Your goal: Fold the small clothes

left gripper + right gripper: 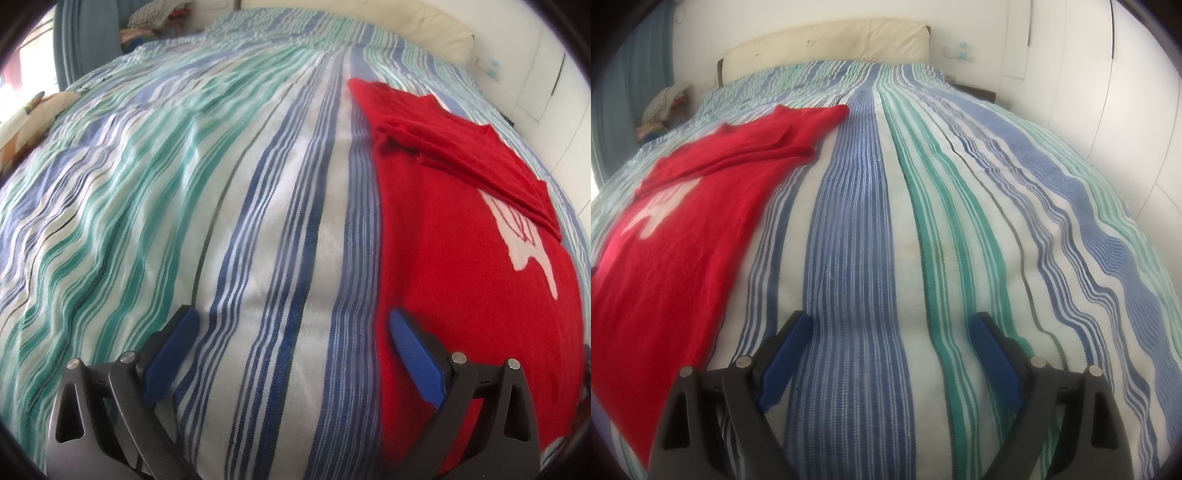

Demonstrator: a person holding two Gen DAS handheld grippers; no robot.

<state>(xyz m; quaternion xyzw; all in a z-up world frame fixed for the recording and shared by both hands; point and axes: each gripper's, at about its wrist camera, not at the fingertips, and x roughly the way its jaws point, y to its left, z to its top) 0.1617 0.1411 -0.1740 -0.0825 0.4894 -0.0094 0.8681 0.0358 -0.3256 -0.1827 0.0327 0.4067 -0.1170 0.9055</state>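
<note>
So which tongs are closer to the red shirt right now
Left. The left tongs hang open at the red shirt's edge, one finger over the fabric. The right tongs hang open over bare striped bedcover, the shirt off to their left.

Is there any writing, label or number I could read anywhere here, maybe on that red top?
None can be read.
red top: a white printed shape, partly covered by a fold; no letters show.
wall plates: blue marks, too small to read.
</note>
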